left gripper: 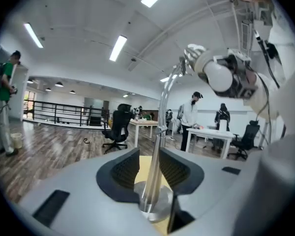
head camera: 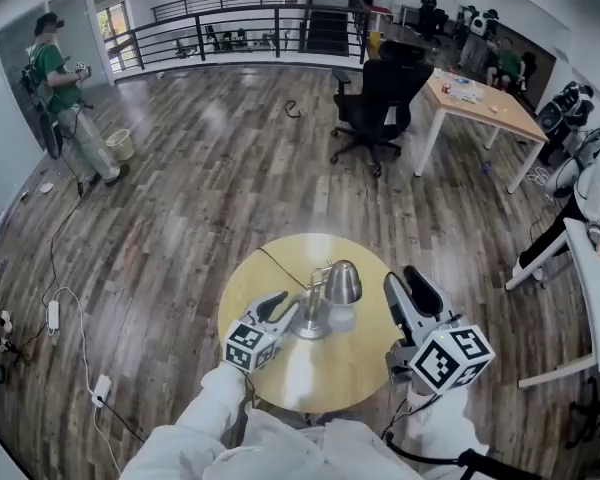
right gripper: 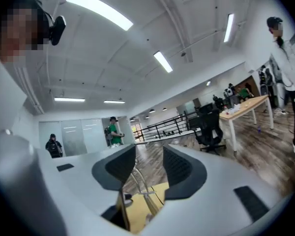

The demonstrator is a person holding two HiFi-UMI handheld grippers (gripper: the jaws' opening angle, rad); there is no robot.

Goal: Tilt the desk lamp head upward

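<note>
Round table [head camera: 332, 380], desk lamp [head camera: 341, 282] seemingly between left fingers [left gripper: 121, 173]

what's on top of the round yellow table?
Only the silver desk lamp and its black cord. The left gripper and right gripper cover parts of the table.

Head view steeply down over table [head camera: 310, 378], gripper views level, close, sharing lamp [head camera: 338, 284]
</note>
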